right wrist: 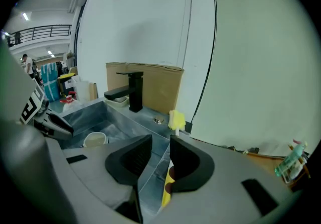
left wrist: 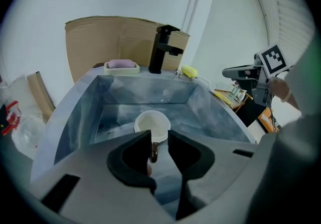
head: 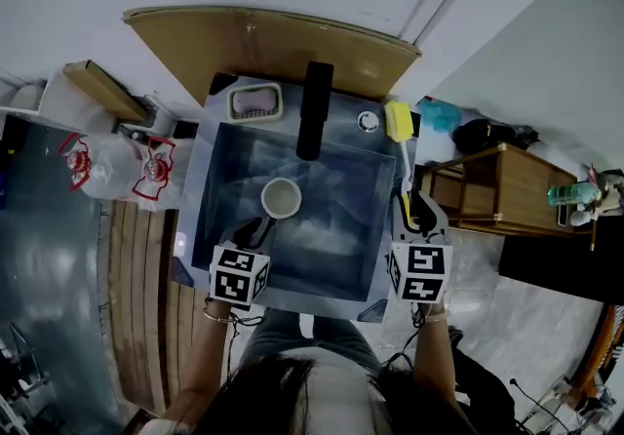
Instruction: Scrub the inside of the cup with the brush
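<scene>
In the sink basin (head: 209, 162), near the middle of its floor, a white cup (head: 281, 198) upright, brown handle turned toward the near wall. Open basin floor on every side of it, widest to the right and toward the far wall; no touching of any wall.

Over the near rim, tilted down into the basin, the left gripper (left wrist: 159, 147): jaws parted by a narrow gap, the cup's handle standing in that gap, no pad seen pressing on it.

Along the basin's right rim, the brush (head: 399, 122), yellow sponge head at the far end, close to the black tap (head: 314, 109), and yellow grip at the near end. Above that near end, the right gripper (right wrist: 159, 160): jaws apart and holding nothing, the yellow grip showing low in the gap and under the right jaw.

On the far ledge left of the tap, a soap dish (head: 255, 101), and behind it a cardboard sheet (head: 273, 38) against the wall. Well apart to the right, a wooden shelf (head: 499, 191).
</scene>
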Demonstrator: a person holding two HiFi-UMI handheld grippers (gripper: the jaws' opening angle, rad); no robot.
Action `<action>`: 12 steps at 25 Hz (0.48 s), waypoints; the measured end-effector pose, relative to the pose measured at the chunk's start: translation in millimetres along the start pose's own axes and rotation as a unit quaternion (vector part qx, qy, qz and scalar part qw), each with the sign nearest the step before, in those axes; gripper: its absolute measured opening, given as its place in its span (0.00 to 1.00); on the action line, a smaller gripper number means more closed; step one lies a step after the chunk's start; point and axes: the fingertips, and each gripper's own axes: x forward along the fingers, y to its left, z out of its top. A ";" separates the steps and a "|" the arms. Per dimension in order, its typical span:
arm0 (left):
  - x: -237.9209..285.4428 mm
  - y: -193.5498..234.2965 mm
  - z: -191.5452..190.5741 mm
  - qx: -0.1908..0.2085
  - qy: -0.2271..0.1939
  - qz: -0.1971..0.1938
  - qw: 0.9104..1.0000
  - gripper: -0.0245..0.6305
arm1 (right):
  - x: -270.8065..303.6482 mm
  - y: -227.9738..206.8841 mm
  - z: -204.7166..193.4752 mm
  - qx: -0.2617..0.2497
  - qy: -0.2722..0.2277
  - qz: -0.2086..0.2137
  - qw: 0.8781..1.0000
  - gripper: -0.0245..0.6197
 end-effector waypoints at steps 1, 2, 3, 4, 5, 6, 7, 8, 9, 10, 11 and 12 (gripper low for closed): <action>3.2 0.3 -2.4 0.000 0.006 0.001 1.000 0.20 | 3.1 -3.3 -2.7 0.001 0.003 -0.001 1.000 0.22; 6.3 0.5 -5.1 0.000 0.013 0.002 1.000 0.20 | 6.2 -6.3 -5.5 0.002 0.007 -0.002 1.000 0.22; 9.2 0.8 -8.2 0.000 0.020 0.003 1.000 0.20 | 9.3 -9.0 -8.1 0.003 0.011 -0.002 1.000 0.23; 11.9 1.1 -11.3 0.000 0.027 0.004 1.000 0.21 | 12.5 -11.4 -10.8 0.004 0.015 -0.002 1.000 0.23; 14.4 1.4 -14.1 0.001 0.033 0.006 0.999 0.21 | 15.8 -13.7 -13.3 0.006 0.019 -0.002 1.000 0.23; 16.9 1.7 -16.7 0.001 0.038 0.007 0.999 0.21 | 19.2 -16.1 -15.8 0.008 0.023 -0.001 1.000 0.23; 19.3 1.9 -19.0 0.001 0.043 0.008 0.999 0.22 | 22.5 -18.2 -18.4 0.010 0.026 0.000 1.000 0.24; 21.6 2.1 -21.2 0.001 0.047 0.009 0.999 0.22 | 25.6 -19.9 -21.2 0.013 0.030 0.001 0.999 0.24; 23.7 2.5 -23.3 0.001 0.052 0.010 0.999 0.22 | 28.7 -21.4 -24.0 0.016 0.034 0.002 0.999 0.24; 25.9 3.2 -25.2 0.001 0.056 0.011 0.998 0.22 | 31.8 -22.8 -26.8 0.019 0.038 0.003 0.999 0.24; 28.2 4.1 -26.5 0.001 0.060 0.012 0.998 0.23 | 35.2 -24.1 -29.7 0.021 0.042 0.003 0.999 0.24; 30.4 5.0 -27.5 0.001 0.063 0.013 0.998 0.23 | 38.7 -25.3 -32.5 0.023 0.046 0.004 0.999 0.25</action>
